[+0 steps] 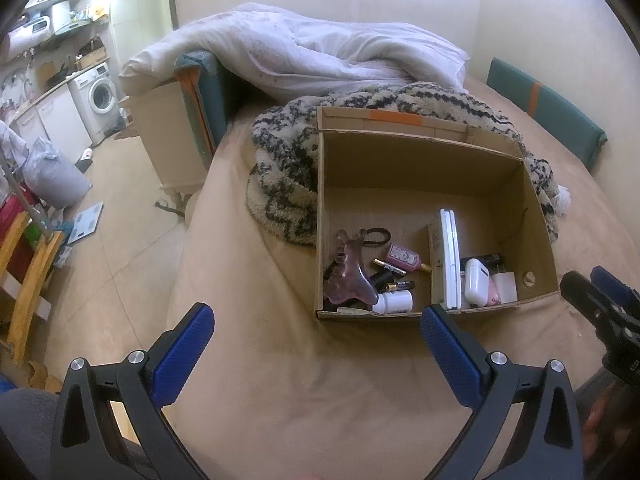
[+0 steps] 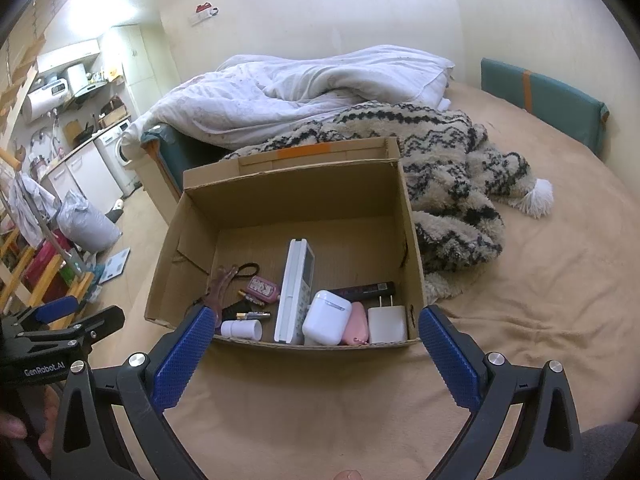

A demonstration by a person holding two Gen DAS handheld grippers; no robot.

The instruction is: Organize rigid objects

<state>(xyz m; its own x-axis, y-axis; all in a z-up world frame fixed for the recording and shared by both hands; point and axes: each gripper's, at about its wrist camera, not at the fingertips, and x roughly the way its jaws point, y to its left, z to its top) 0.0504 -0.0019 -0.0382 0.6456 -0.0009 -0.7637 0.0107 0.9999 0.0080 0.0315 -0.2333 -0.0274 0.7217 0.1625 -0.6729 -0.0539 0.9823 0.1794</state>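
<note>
We see an open cardboard box (image 2: 412, 248) standing on a bed with a beige sheet (image 2: 540, 300). All the rigid objects lie inside the box, along its near wall. At the left there is a purple hair claw (image 1: 352, 276), a black hair tie (image 1: 378, 236), a small pink bottle (image 1: 402, 258), two batteries (image 1: 398, 286) and a white pill bottle (image 1: 394, 302) lying on its side. In the middle a white remote control (image 2: 296, 292) leans on its long edge. To the right of it we see a white earbud case (image 2: 326, 316), a pink item (image 2: 357, 322) that we cannot identify, and a white plug charger (image 2: 387, 323); a black flat bar (image 2: 366, 290) lies just behind them.

The left gripper (image 1: 316, 338) hovers above the sheet in front of the near left part of the box, its blue fingers (image 1: 184, 344) spread wide and holding nothing. The right gripper (image 2: 314, 340) hovers in front of the near wall of the box, its blue fingers (image 2: 448, 356) also wide apart and empty.

Behind the box, touching its far side, lies a shaggy cream and black blanket (image 2: 452, 184), and farther away a white duvet (image 2: 304, 88). At the far left of the room we see a washing machine (image 1: 100, 94) and a grey bag (image 1: 54, 176) on the floor.
</note>
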